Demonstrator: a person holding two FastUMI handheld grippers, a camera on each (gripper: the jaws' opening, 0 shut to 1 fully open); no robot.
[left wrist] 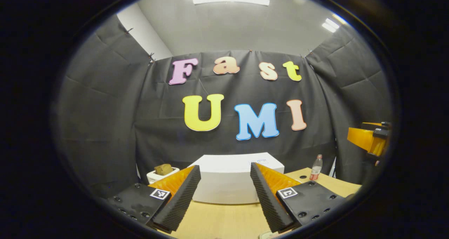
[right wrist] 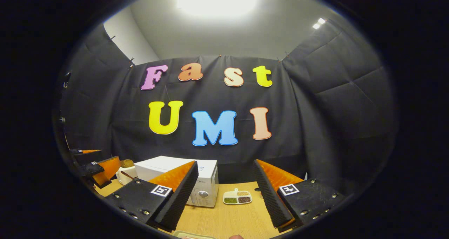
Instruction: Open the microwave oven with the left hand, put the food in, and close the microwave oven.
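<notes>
Pale wooden surface [right wrist: 224,218] carries the white boxy microwave oven [right wrist: 205,181], door closed, beside a small divided food tray [right wrist: 237,197]; both my left fingers [left wrist: 182,197] and right fingers [right wrist: 270,193] stand spread, holding nothing.

The microwave [right wrist: 182,181] is sitting on the table [right wrist: 224,218] toward its back edge, its door facing the front. A toaster [left wrist: 162,174] is standing just beside the microwave's left side, near the table's back left corner, with bread [left wrist: 163,168] sticking up out of it. A tray [right wrist: 238,197] is lying on the table to the right of the microwave, close by but apart from it. A bottle [left wrist: 316,167] is standing upright farther right, near the back right corner. Another dish [right wrist: 193,235] is lying at the table's front edge.
</notes>
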